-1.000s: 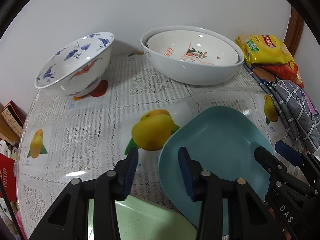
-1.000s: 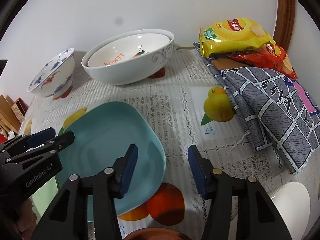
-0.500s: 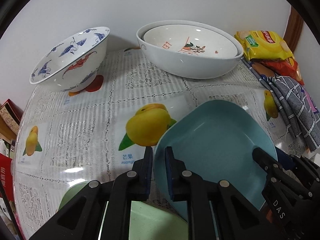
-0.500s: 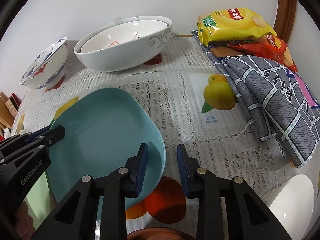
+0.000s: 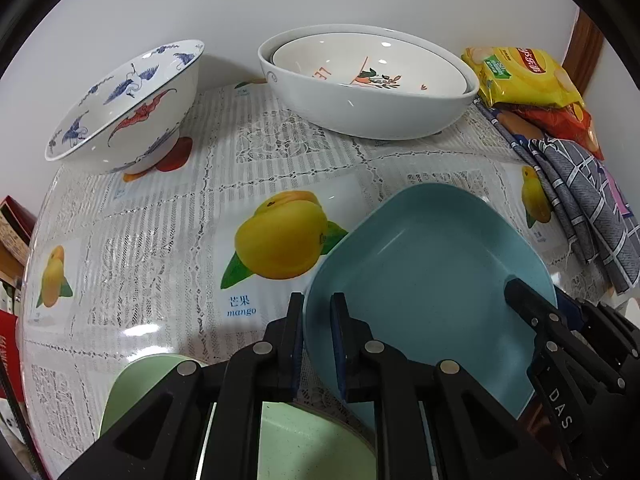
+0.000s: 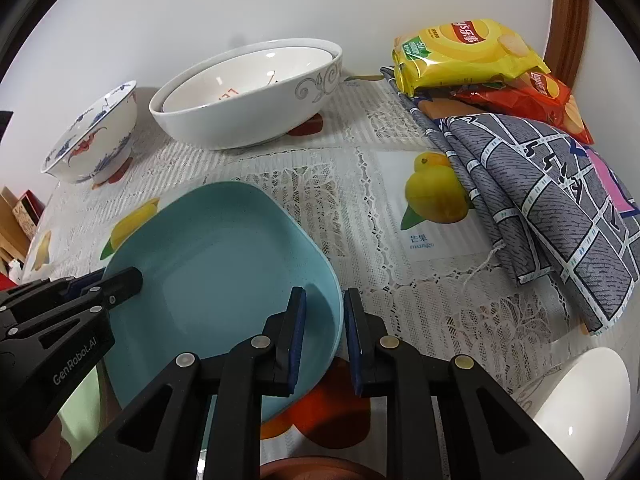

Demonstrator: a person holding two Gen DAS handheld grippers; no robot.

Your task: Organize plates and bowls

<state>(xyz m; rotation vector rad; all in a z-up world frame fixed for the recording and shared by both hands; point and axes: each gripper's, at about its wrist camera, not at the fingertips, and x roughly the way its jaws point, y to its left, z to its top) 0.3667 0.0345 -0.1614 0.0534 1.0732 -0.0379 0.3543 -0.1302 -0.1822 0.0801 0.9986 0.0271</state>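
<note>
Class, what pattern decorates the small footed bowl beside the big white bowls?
Blue cranes and red bats on white, on the footed bowl; clearest in the left wrist view.

A yellow chip bag (image 6: pixel 464 54) is being stacked on a red bag (image 6: pixel 532 98), behind a grey cloth (image 6: pixel 532 184) on the tablecloth (image 6: pixel 400 300).

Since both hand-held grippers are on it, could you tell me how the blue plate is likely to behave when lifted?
The blue plate looks rigid, so it should lift flat without sagging. Its glossy surface may slip between the pads, though the left hand-held gripper and right hand-held gripper pinch opposite rims, which probably steadies it. It is likely ceramic, so breakable if dropped.
</note>
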